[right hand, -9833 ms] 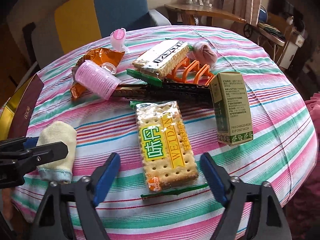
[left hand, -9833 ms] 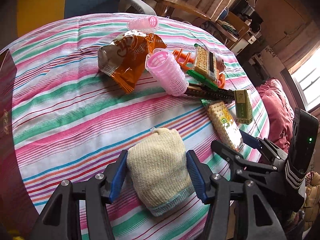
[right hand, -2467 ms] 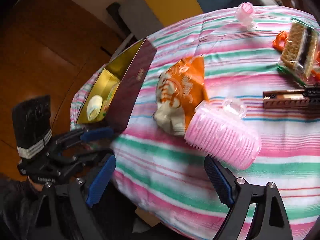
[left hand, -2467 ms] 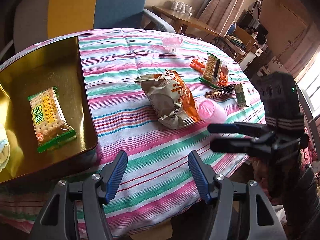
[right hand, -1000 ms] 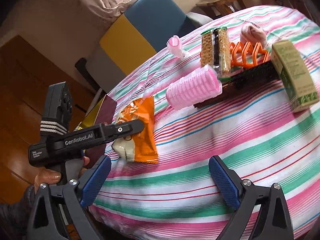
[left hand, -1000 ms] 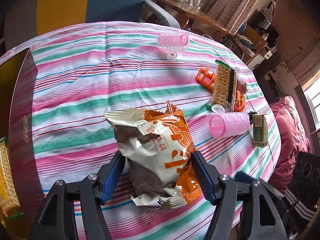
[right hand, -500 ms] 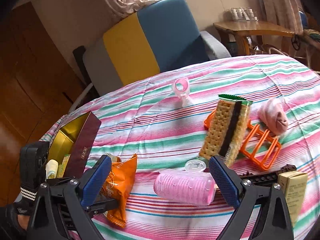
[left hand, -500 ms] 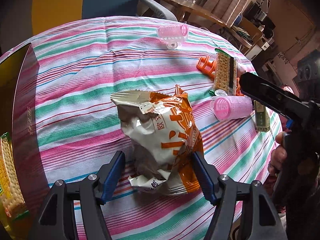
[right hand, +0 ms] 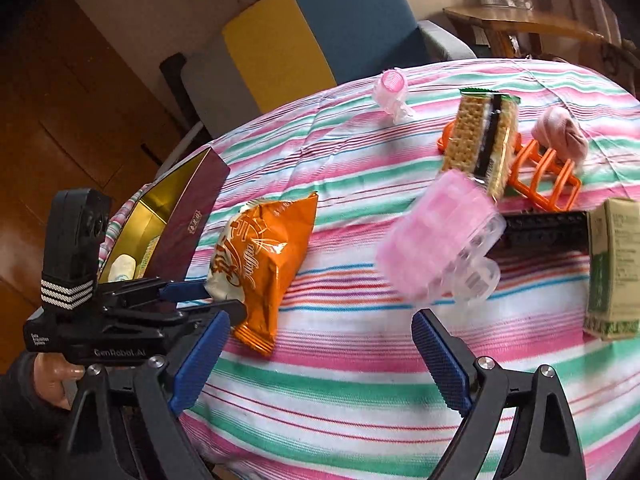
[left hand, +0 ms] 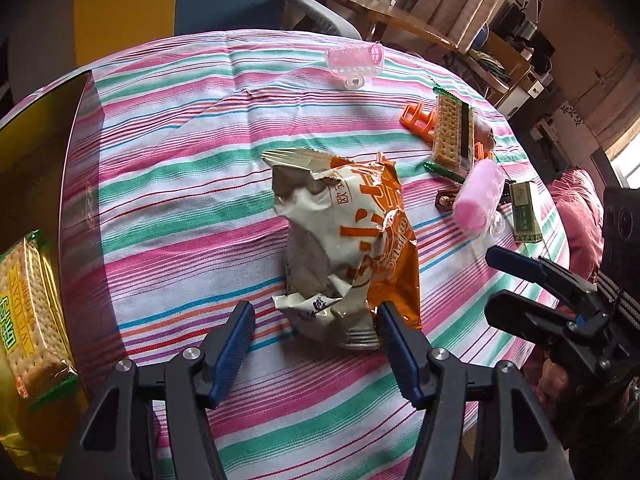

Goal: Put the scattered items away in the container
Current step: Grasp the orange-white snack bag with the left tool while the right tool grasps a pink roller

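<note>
An orange and white snack bag (left hand: 344, 240) lies crumpled on the striped cloth. My left gripper (left hand: 314, 324) straddles its near end. Its jaws are closing, the right pad at the bag's edge and the left pad a gap away. The same gripper (right hand: 212, 298) shows side-on at the bag (right hand: 260, 264). My right gripper (right hand: 320, 332) hangs over bare cloth, its jaws wide and closing slightly with nothing between them. A blurred large pink hair roller (right hand: 440, 236) lies just beyond its tips. The gold-lined box (left hand: 40, 160) holds a cracker pack (left hand: 28, 312).
A small pink roller (left hand: 356, 60), a striped cracker pack (left hand: 452, 132) on an orange rack (left hand: 416, 120), a green carton (left hand: 526, 212), a dark bar (right hand: 544, 224) and a pink sock (right hand: 560, 136) lie at the far right. A blue and yellow chair stands behind.
My left jaws have narrowed around the snack bag's near end. The right gripper has swung lower at the right. The large pink roller has turned from lying crosswise to slanting.
</note>
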`<state>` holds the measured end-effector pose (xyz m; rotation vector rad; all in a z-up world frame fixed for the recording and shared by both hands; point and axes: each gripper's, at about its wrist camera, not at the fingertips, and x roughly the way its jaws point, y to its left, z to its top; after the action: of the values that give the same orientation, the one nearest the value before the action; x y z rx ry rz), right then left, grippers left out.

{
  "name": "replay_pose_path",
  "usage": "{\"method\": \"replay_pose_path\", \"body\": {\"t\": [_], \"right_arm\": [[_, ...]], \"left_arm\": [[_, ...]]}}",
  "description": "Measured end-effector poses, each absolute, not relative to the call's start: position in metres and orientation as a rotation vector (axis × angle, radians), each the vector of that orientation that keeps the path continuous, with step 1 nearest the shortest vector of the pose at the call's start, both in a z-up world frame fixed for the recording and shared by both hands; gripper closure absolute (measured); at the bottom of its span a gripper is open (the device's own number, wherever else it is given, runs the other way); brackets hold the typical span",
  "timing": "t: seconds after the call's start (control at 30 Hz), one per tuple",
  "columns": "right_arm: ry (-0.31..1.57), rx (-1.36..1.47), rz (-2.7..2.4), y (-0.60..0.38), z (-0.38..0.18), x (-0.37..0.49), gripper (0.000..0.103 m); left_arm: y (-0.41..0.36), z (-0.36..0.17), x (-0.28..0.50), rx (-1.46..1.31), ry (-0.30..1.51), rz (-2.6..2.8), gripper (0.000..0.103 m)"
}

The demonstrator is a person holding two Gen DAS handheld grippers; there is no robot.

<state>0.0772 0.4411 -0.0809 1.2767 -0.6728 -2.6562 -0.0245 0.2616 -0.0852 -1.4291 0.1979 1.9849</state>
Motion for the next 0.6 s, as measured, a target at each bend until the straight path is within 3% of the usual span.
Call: {"method": "replay_pose_path", "body": {"t": [0.33,0.47,0.6], "right_arm": [[-1.026,1.203,-2.900,0.479,-0.083,0.102,0.009],[-0.980,1.126,-3.080,0.483,-0.065,0.099,0.009],[-0.772,1.178,-3.168,0.482,-0.061,0.074,0.009]], "left_arm": [[0.267,-0.055,-0.030,-1.341,0.179,2.007,0.035],[0.280,-0.058,-0.038,-1.346,0.219,2.016,0.034],[0.290,-0.064,-0.041,-1.343,0.268,2.021,0.034]]}}
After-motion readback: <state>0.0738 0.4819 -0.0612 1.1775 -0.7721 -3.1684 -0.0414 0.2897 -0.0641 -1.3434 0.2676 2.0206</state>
